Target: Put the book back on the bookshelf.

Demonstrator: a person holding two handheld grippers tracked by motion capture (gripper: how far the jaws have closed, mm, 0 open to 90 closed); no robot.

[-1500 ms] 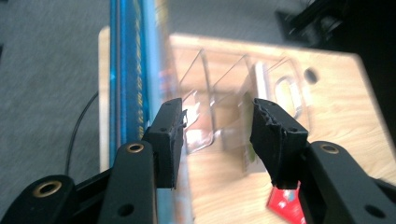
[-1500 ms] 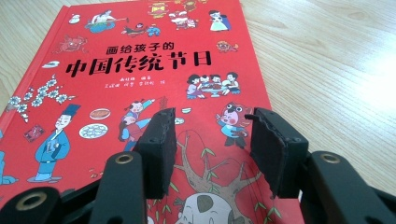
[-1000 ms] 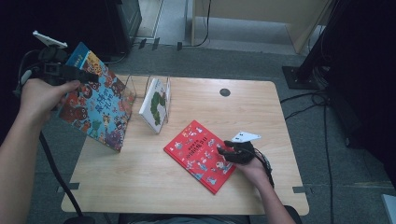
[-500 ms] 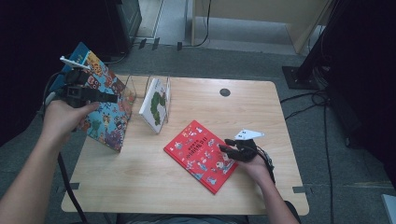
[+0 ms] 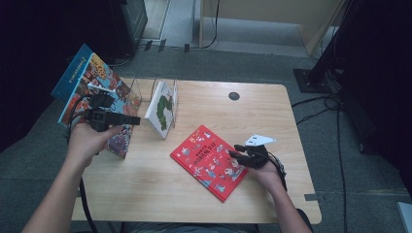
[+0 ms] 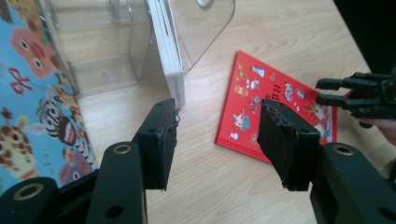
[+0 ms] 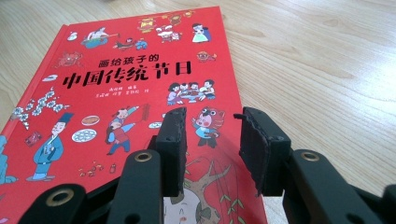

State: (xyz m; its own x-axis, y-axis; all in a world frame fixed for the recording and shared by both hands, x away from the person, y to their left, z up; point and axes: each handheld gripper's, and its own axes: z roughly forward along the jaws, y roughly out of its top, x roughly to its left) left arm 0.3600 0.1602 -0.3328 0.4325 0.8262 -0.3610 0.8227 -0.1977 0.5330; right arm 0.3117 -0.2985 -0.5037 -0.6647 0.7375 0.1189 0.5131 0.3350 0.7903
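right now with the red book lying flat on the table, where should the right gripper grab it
Take the red book by the long edge nearest the right gripper, coming in low from the person's right. It lies flat on the table, so only its thin edges offer a bite: one jaw would have to slip under, the other press on the cover. The spine side faces away.
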